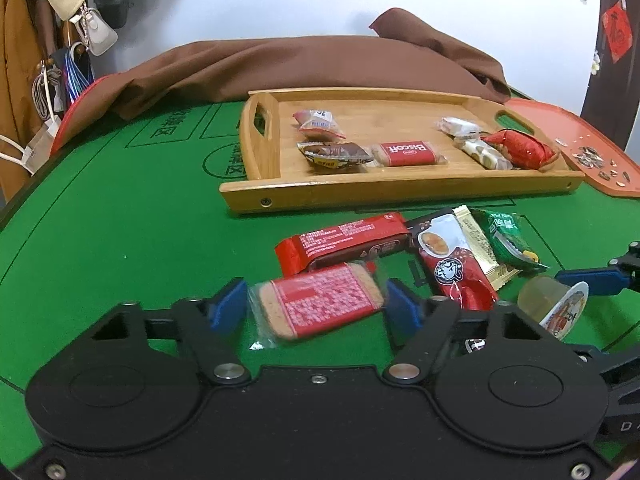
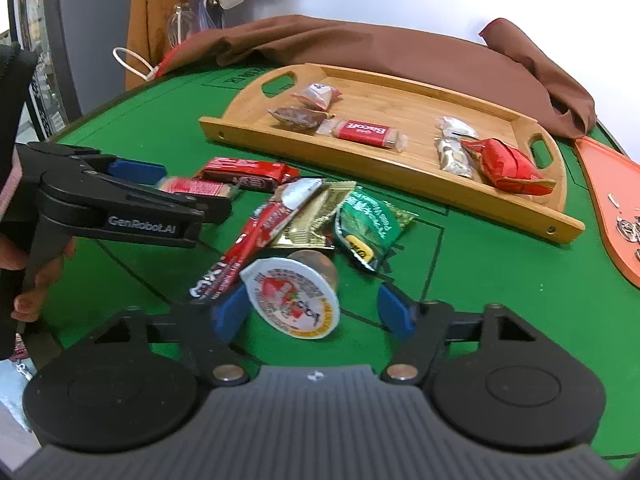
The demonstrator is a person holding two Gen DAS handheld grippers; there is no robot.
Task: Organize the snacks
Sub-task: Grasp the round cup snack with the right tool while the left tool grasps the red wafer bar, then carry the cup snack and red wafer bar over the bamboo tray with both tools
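Green felt covers the table [image 1: 120,220], which serves as the work surface for both tools. Brown cloth [image 1: 300,64] lies bunched along the far edge, clear of the working area. An orange tray [image 1: 592,136] at the far right carries scattered seeds and takes no part in the sorting.

The wooden tray [image 1: 360,194] stands beyond the loose pile and acts as the destination. Its contents are laid in two groups: a Biscoff biscuit [image 1: 408,154] with two other small packets toward the left handle, and a red pouch [image 1: 520,148] with two pale bars toward the right handle. This spacing suggests sorting by kind.

The unsorted pile lies on the felt just in front of the tray. It comprises a long red bar [image 1: 344,240], a red-and-silver sachet [image 1: 448,256], a gold packet [image 1: 480,244] and a green packet [image 1: 508,236], overlapping one another.

The left gripper [image 1: 316,306] brackets a wrapped red biscuit [image 1: 320,300] at the near edge of the pile. Both blue pads sit at the packet's ends, and the packet appears raised off the felt; the frame is blurred here, but the grip is judged to be made.

The right gripper [image 2: 312,308] stands spread around a jelly cup [image 2: 296,300] lying on its side, lid toward the camera. The left pad is at the lid; the right pad stands apart, so nothing is clamped.
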